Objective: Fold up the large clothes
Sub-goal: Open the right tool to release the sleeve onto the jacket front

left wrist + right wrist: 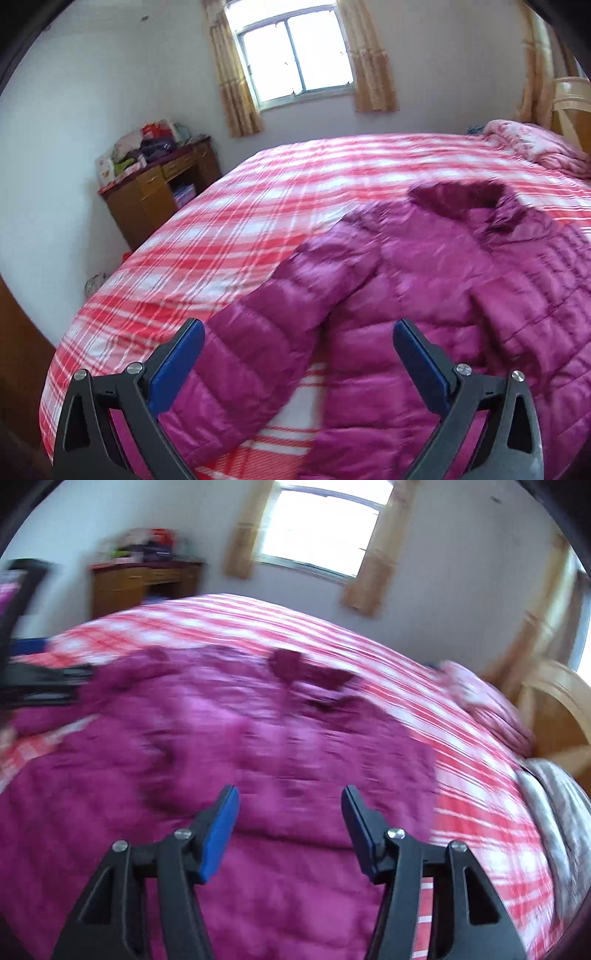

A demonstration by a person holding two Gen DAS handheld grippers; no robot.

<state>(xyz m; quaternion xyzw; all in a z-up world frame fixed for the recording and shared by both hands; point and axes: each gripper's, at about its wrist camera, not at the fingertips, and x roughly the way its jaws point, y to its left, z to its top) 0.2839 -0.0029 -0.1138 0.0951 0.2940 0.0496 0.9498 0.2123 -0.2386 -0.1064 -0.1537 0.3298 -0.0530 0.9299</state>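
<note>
A magenta quilted puffer jacket (424, 295) with a dark fur collar (458, 199) lies spread on the bed; it also shows in the right wrist view (229, 746), blurred. Its left sleeve (258, 339) runs down toward my left gripper (299, 332), which is open and empty just above the sleeve. My right gripper (290, 797) is open and empty above the jacket's body. The left gripper also shows at the left edge of the right wrist view (44, 683).
The bed has a red and white plaid cover (240, 229). A pink quilt (535, 147) and a wooden headboard (554, 709) are at the right. A wooden desk (159, 192) piled with things stands by the wall, under a curtained window (295, 55).
</note>
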